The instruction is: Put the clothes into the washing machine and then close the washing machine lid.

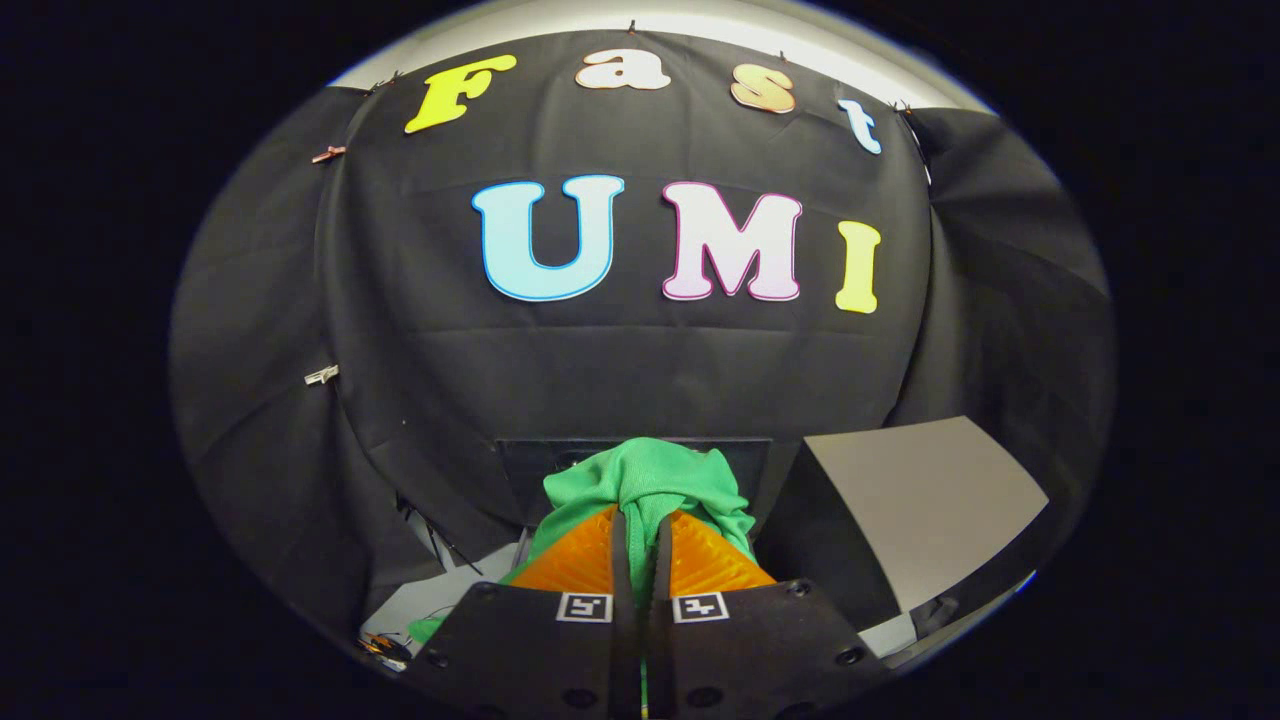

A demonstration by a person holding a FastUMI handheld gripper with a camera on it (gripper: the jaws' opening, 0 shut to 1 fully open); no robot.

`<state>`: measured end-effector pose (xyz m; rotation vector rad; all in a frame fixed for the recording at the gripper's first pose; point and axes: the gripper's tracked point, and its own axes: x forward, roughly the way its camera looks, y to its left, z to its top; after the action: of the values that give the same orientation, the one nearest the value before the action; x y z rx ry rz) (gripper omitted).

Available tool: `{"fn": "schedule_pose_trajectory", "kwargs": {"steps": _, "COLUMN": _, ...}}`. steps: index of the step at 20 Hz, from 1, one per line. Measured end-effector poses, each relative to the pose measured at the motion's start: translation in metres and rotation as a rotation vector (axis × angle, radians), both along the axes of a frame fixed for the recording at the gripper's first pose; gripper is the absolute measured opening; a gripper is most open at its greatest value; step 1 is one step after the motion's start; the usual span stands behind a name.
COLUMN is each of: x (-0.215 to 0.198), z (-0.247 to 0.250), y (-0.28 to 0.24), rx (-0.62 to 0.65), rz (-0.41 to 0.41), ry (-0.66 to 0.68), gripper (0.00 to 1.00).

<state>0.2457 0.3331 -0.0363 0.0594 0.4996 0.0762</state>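
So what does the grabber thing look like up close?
The gripper has two fingers with ridged, ribbed faces. Each sits on a flat black plate with round screw holes, and each plate has a small square black-and-white marker on it.

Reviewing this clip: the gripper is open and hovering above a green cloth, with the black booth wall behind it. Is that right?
Not quite. In the gripper view the gripper is shut on the green cloth, with a fold pinched between both fingers, not open and hovering above it. The black booth wall is indeed behind it.
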Motion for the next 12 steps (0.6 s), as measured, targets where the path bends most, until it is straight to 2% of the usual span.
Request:
{"fn": "schedule_pose_trajectory", "kwargs": {"steps": 5, "x": 0.017, "z": -0.048, "y": 0.005, "rx": -0.012, "rz": -0.012, "ry": 0.033, "gripper": 0.07}}
{"fn": "schedule_pose_trajectory", "kwargs": {"steps": 12, "x": 0.048, "z": -0.149, "y": 0.003, "rx": -0.023, "rz": 0.000, "ry": 0.123, "gripper": 0.07}}
